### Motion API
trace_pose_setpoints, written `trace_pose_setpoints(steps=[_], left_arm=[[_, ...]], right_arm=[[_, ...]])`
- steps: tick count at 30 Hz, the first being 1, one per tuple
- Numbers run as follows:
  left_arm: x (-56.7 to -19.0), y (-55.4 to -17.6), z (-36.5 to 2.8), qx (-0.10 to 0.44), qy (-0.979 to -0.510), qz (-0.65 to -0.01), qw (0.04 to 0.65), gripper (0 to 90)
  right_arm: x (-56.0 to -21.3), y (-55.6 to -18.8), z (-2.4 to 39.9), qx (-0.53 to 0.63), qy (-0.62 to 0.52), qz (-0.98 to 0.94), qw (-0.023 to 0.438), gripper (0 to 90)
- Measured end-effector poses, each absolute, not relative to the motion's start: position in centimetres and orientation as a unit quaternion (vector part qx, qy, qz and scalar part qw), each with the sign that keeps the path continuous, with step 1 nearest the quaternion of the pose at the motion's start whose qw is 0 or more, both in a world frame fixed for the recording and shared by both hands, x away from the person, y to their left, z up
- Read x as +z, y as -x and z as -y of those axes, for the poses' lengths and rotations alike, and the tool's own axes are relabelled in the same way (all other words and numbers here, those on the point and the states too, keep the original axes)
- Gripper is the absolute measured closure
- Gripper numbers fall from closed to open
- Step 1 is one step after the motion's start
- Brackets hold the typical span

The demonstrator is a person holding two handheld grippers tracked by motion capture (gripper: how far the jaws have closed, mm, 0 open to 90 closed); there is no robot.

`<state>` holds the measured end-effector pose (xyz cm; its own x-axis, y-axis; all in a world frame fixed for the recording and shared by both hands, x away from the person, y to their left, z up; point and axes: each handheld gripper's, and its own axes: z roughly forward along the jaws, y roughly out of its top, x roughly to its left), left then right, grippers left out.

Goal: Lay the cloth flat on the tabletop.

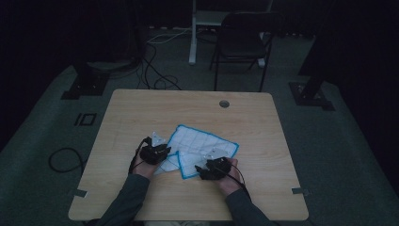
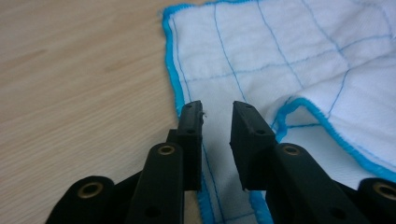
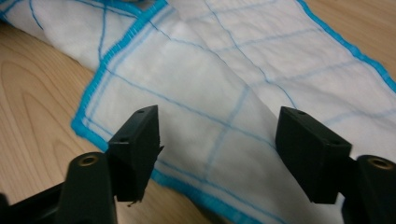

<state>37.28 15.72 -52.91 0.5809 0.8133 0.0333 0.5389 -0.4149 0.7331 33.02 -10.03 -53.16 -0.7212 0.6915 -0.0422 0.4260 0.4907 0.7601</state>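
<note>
My left gripper (image 2: 217, 119), jaws narrowly parted, and right gripper (image 3: 219, 135), jaws wide, hover empty over the white blue-edged cloth (image 1: 203, 147); I risk pinching both layers

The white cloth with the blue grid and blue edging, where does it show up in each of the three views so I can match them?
High view: the white cloth with blue grid lines and blue edging lies partly folded at the table's middle, between both grippers.
Left gripper view: upper right, running down under the fingers.
Right gripper view: across the top and middle, beneath the spread fingers.
Shared landmark: the folded-over blue hem crossing the white cloth.
</note>
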Motion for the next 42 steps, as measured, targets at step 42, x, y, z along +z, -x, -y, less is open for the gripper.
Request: trace_pose_setpoints(steps=[42], left_arm=[[-53.5,-40.4,-17.4,0.206,-0.803,-0.465,0.312,88.2]], right_arm=[[-54.5,-31.9,12.7,0.359,-0.333,-0.857,0.162,25.3]])
